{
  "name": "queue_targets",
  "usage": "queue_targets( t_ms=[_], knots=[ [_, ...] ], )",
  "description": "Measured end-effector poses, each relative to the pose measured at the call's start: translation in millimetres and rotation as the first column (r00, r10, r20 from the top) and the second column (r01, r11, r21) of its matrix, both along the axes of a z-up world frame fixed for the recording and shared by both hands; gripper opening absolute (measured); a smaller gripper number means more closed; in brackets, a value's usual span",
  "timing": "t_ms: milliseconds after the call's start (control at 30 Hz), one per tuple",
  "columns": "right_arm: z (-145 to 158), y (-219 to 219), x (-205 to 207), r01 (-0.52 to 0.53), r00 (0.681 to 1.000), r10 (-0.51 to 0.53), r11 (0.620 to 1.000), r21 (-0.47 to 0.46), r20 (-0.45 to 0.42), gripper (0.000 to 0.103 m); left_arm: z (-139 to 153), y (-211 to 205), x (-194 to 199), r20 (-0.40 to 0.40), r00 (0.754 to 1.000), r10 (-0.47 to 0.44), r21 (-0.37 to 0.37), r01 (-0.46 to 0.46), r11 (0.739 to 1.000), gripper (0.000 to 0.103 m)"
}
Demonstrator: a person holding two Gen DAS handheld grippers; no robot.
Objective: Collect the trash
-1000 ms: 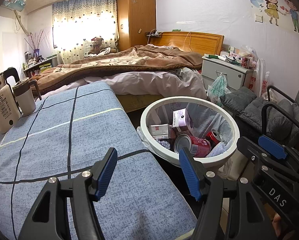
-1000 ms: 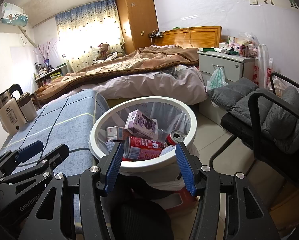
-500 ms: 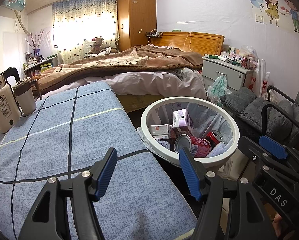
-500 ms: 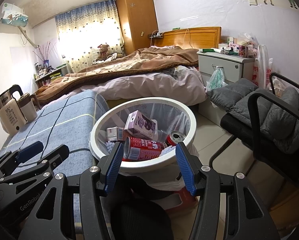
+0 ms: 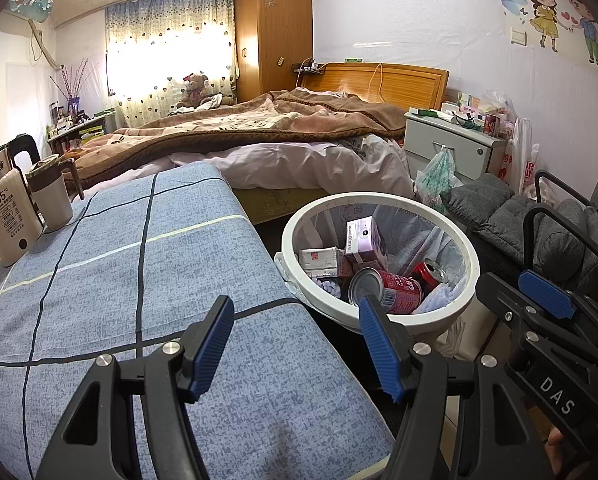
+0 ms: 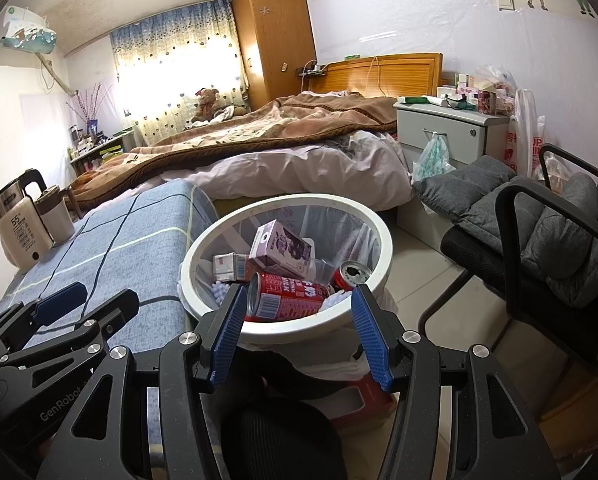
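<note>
A white round trash bin with a clear liner stands on the floor beside the blue table. In it lie a red milk can, a second red can, a purple carton and a small white-and-red box. My left gripper is open and empty above the table's near right corner. My right gripper is open and empty just before the bin's near rim.
The table with a blue checked cloth carries a white kettle and a mug at its far left. A bed lies behind, a nightstand at right, and a grey padded chair right of the bin.
</note>
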State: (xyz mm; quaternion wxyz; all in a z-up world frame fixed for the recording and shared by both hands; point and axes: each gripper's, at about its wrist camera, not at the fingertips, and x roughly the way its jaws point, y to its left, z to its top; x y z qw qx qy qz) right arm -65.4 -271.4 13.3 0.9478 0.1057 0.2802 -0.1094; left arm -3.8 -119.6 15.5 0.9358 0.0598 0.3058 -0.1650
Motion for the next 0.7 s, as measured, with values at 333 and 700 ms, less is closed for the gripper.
queue_targets(
  t_ms=[333, 700],
  knots=[
    [0.4, -0.5, -0.5, 0.001, 1.0, -0.001, 1.0, 0.001, 0.0, 0.055, -0.3, 0.0, -0.7, -0.007, 1.0, -0.003, -0.003, 0.003, 1.0, 0.067],
    [0.2, -0.5, 0.0, 0.0, 1.0, 0.0, 1.0, 0.001, 0.001, 0.055, -2.6, 0.8, 0.8, -0.008, 1.0, 0.0, -0.002, 0.0, 1.0, 0.067]
  ],
)
